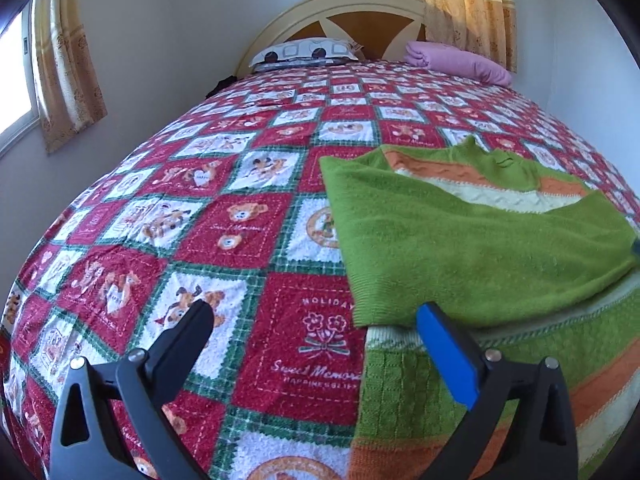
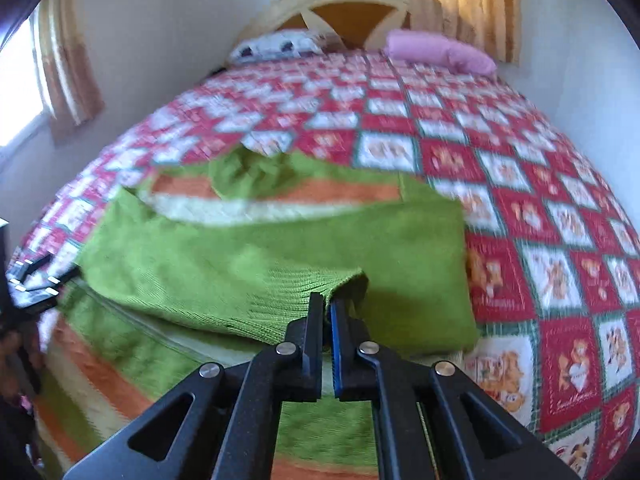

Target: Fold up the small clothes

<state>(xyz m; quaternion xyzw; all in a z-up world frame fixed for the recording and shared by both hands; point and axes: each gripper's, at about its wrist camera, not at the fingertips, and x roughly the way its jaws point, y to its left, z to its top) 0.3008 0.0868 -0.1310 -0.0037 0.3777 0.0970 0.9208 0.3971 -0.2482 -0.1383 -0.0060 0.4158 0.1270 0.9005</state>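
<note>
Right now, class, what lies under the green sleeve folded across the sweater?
Under the green sleeve lies the sweater's own striped body, orange, white and green, on the patchwork bedspread. The covered part of the chest cannot be seen. The right gripper pinches a cuff.

"HOLIDAY", "Sweet Memories" (partly cut off) on red bedspread square point(image 1: 316, 332)

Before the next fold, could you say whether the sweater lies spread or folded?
Partly folded: both sleeves of the sweater lie across its front.
</note>
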